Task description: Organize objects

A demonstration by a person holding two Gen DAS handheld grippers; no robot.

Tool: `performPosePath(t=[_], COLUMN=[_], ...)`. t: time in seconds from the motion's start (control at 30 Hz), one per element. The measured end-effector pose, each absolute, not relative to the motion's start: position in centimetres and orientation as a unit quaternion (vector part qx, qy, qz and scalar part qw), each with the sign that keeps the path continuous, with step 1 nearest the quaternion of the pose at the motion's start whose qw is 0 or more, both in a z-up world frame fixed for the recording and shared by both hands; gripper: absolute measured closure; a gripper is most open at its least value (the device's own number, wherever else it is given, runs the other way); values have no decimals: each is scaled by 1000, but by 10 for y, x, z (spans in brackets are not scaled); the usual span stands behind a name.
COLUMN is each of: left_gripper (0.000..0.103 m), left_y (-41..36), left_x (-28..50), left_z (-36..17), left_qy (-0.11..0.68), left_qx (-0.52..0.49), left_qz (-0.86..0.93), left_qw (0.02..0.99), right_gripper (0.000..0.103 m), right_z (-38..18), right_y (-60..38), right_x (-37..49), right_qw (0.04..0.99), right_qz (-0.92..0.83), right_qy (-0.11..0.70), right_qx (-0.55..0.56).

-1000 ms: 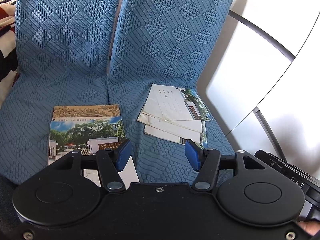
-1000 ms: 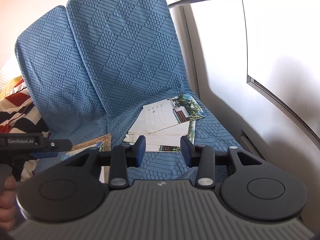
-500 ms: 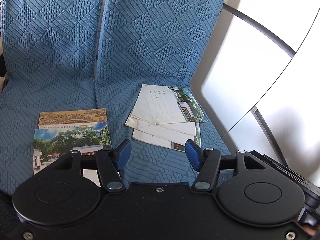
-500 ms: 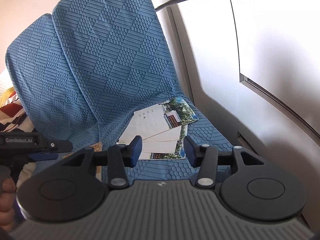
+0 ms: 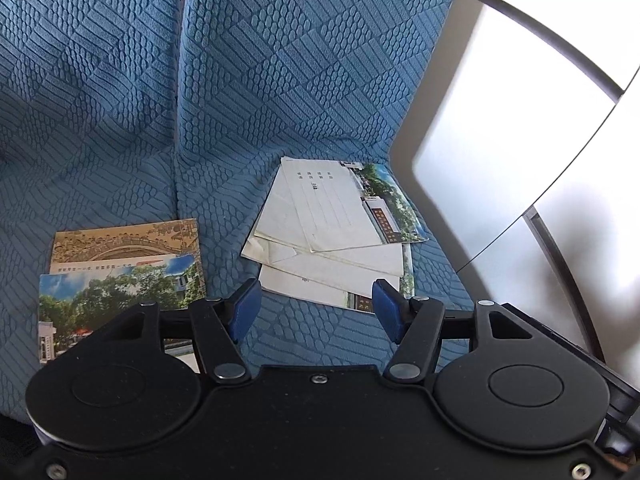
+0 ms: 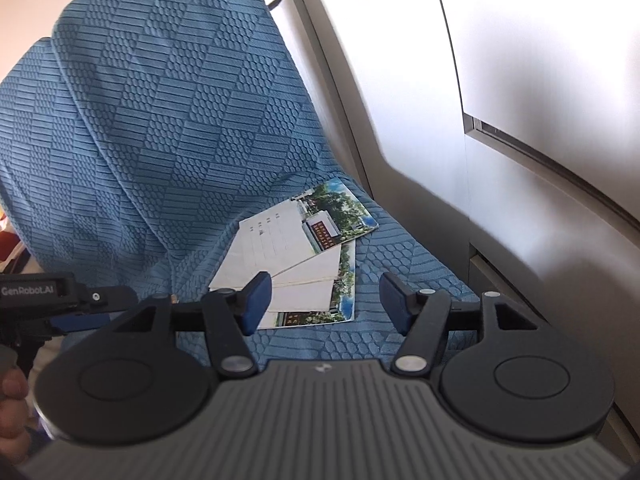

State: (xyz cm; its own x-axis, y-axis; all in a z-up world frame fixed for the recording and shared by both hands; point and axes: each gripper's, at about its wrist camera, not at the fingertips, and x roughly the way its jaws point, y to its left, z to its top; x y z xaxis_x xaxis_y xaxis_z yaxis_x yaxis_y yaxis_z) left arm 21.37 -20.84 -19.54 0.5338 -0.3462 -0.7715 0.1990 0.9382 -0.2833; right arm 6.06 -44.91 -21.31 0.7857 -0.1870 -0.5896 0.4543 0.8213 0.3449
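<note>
Both grippers hang over the blue seat [image 5: 320, 80], nothing between their fingers: the left gripper [image 5: 316, 312] half open, the right gripper [image 6: 324, 300] just spreading wider. A loose fan of cards [image 5: 332, 232] lies ahead of them by the wall; a neat stack [image 5: 120, 276] sits well left.

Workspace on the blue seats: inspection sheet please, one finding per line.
Surface: two blue textured seat cushions side by side, backrests upright.
Job's things: loose fan of postcards on the cushion nearest the wall, overlapping and askew, mostly blank side up; neater stack of postcards picture side up on the other cushion.
Clutter: nothing seen.
Grippers: left gripper open, empty, above the seat's front edge; right gripper open, jaws have just been opening, nothing between them, aimed at the fan.
Cables: nothing seen.
Surroundings: pale wall panel with dark trim beside the seats; striped fabric at the far left of the right wrist view.
</note>
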Motion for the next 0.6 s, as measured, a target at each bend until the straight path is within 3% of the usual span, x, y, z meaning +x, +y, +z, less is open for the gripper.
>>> performPosePath(t=[0.6], left_gripper=[46], left_y=[-248], left_x=[316], left_z=[-269], left_qy=[489], left_qx=[-77], left_qz=[-152], left_qw=[856], right_gripper=[40], right_z=[-295], right_y=[-505], right_x=[153], right_qw=[862], right_qz=[-202], right_qy=[285], right_qx=[367])
